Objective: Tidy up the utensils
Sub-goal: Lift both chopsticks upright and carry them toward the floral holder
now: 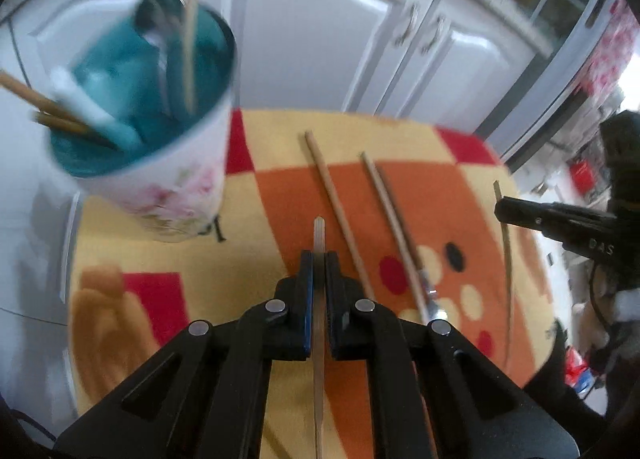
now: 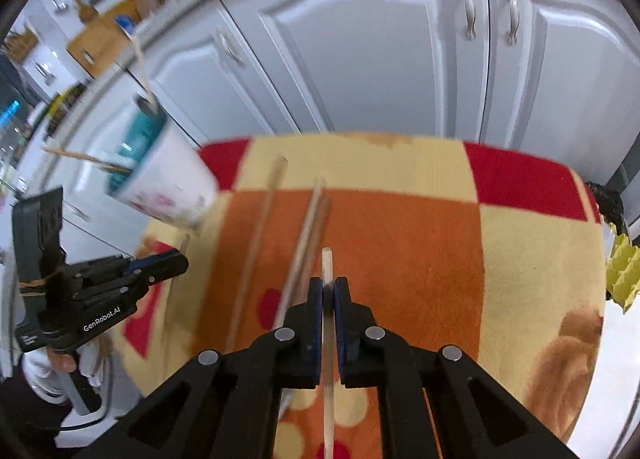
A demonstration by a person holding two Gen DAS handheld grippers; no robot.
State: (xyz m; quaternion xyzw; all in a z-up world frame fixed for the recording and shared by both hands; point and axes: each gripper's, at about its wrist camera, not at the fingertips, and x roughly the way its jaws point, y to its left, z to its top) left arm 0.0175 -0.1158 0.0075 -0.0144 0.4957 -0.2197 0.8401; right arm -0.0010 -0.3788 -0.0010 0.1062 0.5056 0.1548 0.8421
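From the left wrist view, the left gripper (image 1: 319,259) has its fingers clenched on a thin chopstick (image 1: 319,231), whose tip pokes out just past the fingertips and whose shaft runs back between them along the gripper's own line. The holder cup (image 1: 160,163), white with a floral print and a teal inside, stands ahead and to the left on the blanket-covered surface (image 1: 248,259); it already carries several chopsticks and what looks like a spoon, though blur hides the details. Three loose chopsticks lie on the blanket just right of the fingers: a single one (image 1: 340,215) and a touching pair (image 1: 394,227), all pointing roughly away from the camera. At the right edge the right gripper (image 1: 516,213) reaches in, gripping its own stick.

From the right wrist view, the right gripper (image 2: 328,287) is likewise clamped on a pale chopstick (image 2: 327,263), held lengthwise between the fingers with its tip forward. The holder cup (image 2: 168,183) sits far left and beyond, well apart from these fingers. The left gripper (image 2: 176,261) appears low on the left, much nearer the cup.

I judge the left hand is better placed to drop its stick first: the cup mouth lies up and left of its fingers, so the chopstick must be tipped toward vertical before release.
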